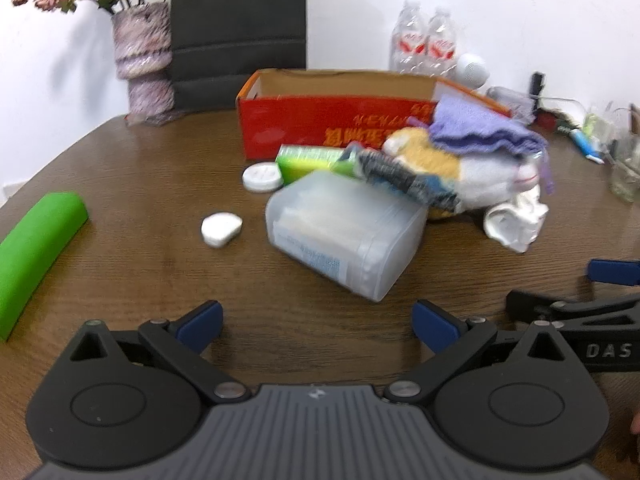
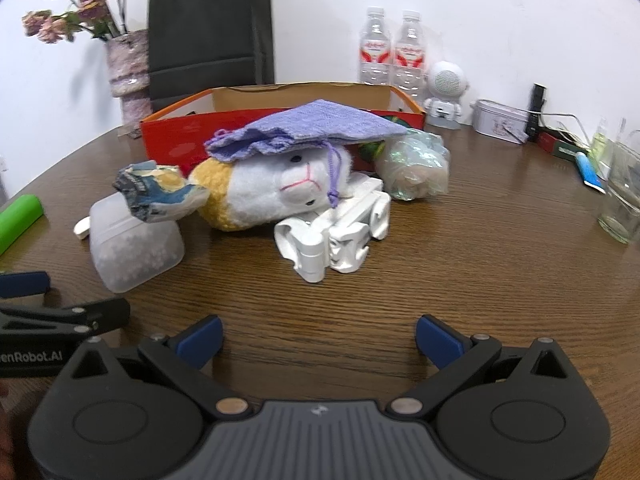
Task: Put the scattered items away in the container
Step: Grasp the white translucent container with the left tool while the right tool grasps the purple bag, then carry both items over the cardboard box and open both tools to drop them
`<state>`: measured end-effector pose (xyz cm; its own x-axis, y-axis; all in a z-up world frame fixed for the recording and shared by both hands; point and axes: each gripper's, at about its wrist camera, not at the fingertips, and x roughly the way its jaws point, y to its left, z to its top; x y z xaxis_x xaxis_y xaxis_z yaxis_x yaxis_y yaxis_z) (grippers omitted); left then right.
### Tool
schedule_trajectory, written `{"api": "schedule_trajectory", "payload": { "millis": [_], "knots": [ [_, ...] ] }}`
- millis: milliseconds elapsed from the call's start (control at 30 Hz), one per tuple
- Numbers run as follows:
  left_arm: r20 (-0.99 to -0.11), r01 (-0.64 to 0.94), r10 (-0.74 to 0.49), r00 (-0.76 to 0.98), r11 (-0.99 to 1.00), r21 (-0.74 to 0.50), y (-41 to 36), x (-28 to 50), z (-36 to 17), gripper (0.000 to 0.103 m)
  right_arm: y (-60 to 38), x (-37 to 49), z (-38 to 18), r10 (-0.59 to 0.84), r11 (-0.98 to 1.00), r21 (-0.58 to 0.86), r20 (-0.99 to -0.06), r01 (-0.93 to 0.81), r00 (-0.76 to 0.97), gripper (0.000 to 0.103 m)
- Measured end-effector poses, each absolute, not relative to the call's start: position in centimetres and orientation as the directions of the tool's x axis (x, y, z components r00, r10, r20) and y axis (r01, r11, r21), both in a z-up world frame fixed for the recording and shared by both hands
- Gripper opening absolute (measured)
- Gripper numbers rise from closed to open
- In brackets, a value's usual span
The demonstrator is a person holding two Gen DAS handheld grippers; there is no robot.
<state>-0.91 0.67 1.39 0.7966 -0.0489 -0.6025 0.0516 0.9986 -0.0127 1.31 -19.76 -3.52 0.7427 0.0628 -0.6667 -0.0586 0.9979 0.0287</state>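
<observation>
Low over the brown wood-grain table (image 1: 132, 184), my left gripper (image 1: 318, 326) hangs with its blue-padded fingers spread wide and nothing between them; my right gripper (image 2: 318, 332) sits just beside it, equally spread and empty. From the left wrist view, the nearest thing ahead is a translucent plastic tub (image 1: 344, 232) lying on its side, with a small white rounded piece (image 1: 221, 229) to its left and a round white cap (image 1: 262, 177) further back. A bright green curved block (image 1: 36, 248) lies well apart at the table's left edge. Behind the tub a green rectangular carton (image 1: 312, 160) touches a crumpled blue-and-black wrapper (image 2: 156, 192), which rests against a white-and-orange plush animal (image 2: 276, 188). A lilac knitted drawstring pouch (image 2: 312, 126) drapes over the plush's head. Touching the plush's front is a white folded plastic gadget (image 2: 340, 232), and to its right a clear crinkled bag (image 2: 416, 164) with something beige inside. The open red cardboard box (image 1: 320, 128) stands behind the heap; I cannot tell what it holds. Beyond it are a mottled vase of dried flowers (image 2: 128, 72), a black paper bag (image 2: 210, 32), two water bottles (image 2: 392, 52), a small white astronaut figure (image 2: 444, 96) and a clear glass (image 2: 622, 200).
</observation>
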Motion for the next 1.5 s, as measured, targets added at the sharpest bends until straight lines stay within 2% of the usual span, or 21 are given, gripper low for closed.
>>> {"api": "schedule_trajectory", "payload": {
  "millis": [67,133,233,333,400,433,467,500,533,567,600,667,867,1000,1067,1133,1200,1300,1400,1500],
  "knots": [
    [-0.563,0.085,-0.092,0.822,0.996,-0.040,1.7,-1.0,2.8,0.103,-20.6,1.0,-2.6,0.113,0.993,0.095,-0.662,-0.066,0.741,0.102],
    [-0.536,0.160,-0.172,0.827,0.985,-0.069,2.7,-0.2,4.4,0.103,-22.2,0.6,-0.7,0.195,0.975,0.205,-0.591,-0.088,0.783,0.102],
    [-0.575,0.297,-0.280,0.769,0.953,-0.066,2.4,3.2,4.3,0.103,-23.5,2.7,2.2,0.266,0.945,0.305,-0.499,-0.120,0.825,0.102],
    [-0.636,0.337,-0.227,0.737,0.940,0.055,0.2,5.8,2.9,0.103,-23.9,7.7,2.7,0.285,0.932,0.347,-0.507,-0.110,0.813,0.102],
    [-0.624,0.350,-0.189,0.758,0.925,0.146,-0.9,6.4,2.3,0.103,-24.1,11.0,1.9,0.311,0.917,0.387,-0.547,-0.095,0.777,0.100],
    [-0.619,0.367,-0.193,0.761,0.916,0.165,-1.2,6.6,2.1,0.103,-24.1,12.2,1.6,0.318,0.912,0.401,-0.561,-0.085,0.764,0.093],
    [-0.620,0.385,-0.209,0.756,0.908,0.164,-1.2,6.8,1.9,0.103,-24.1,13.1,1.1,0.330,0.904,0.419,-0.562,-0.083,0.758,0.078],
    [-0.619,0.395,-0.228,0.752,0.907,0.146,-1.0,6.9,1.6,0.098,-24.1,13.8,0.7,0.341,0.898,0.432,-0.557,-0.086,0.758,0.068],
    [-0.611,0.380,-0.234,0.756,0.917,0.120,-0.7,6.8,1.6,0.090,-24.1,14.3,0.4,0.341,0.896,0.436,-0.556,-0.084,0.758,0.045],
    [-0.606,0.355,-0.226,0.763,0.930,0.101,-0.4,6.5,1.7,0.089,-24.1,14.4,0.2,0.333,0.898,0.434,-0.562,-0.072,0.757,0.020],
    [-0.607,0.339,-0.220,0.763,0.937,0.086,-0.2,6.0,2.0,0.087,-24.0,14.4,0.2,0.326,0.900,0.430,-0.563,-0.068,0.760,0.010],
    [-0.593,0.342,-0.238,0.769,0.937,0.067,0.1,4.7,2.8,0.084,-24.1,13.2,1.1,0.328,0.902,0.420,-0.524,-0.097,0.786,0.004],
    [-0.493,0.292,-0.252,0.833,0.956,0.005,1.8,2.3,7.6,0.083,-24.8,10.5,7.3,0.358,0.903,0.374,-0.380,-0.213,0.853,0.003],
    [-0.416,0.241,-0.221,0.882,0.971,-0.005,3.0,5.5,12.6,0.084,-25.5,13.6,10.9,0.321,0.926,0.311,-0.354,-0.213,0.878,0.003],
    [-0.403,0.199,-0.171,0.899,0.980,0.029,2.5,9.8,14.6,0.084,-25.9,17.2,11.6,0.293,0.938,0.291,-0.382,-0.187,0.876,0.003],
    [-0.445,0.148,-0.106,0.889,0.987,0.061,1.2,16.0,14.8,0.084,-25.9,21.6,11.0,0.269,0.946,0.289,-0.447,-0.147,0.853,0.003],
    [-0.516,0.088,-0.029,0.856,0.992,0.090,-0.2,22.3,13.6,0.084,-25.3,26.3,9.6,0.265,0.950,0.285,-0.530,-0.125,0.806,0.003],
    [-0.562,-0.014,0.115,0.819,0.983,0.182,-2.0,29.8,10.6,0.084,-25.5,31.1,7.4,0.368,0.907,0.392,-0.556,-0.155,0.745,0.002],
    [-0.654,0.006,0.136,0.744,0.978,0.210,-2.3,34.2,7.9,0.085,-26.4,34.9,5.1,0.341,0.911,0.400,-0.602,-0.097,0.723,0.005],
    [-0.692,-0.008,0.162,0.704,0.975,0.220,-1.8,35.9,6.4,0.089,-26.8,37.8,2.9,0.207,0.953,0.302,-0.730,0.036,0.652,0.033]
  ]
}}
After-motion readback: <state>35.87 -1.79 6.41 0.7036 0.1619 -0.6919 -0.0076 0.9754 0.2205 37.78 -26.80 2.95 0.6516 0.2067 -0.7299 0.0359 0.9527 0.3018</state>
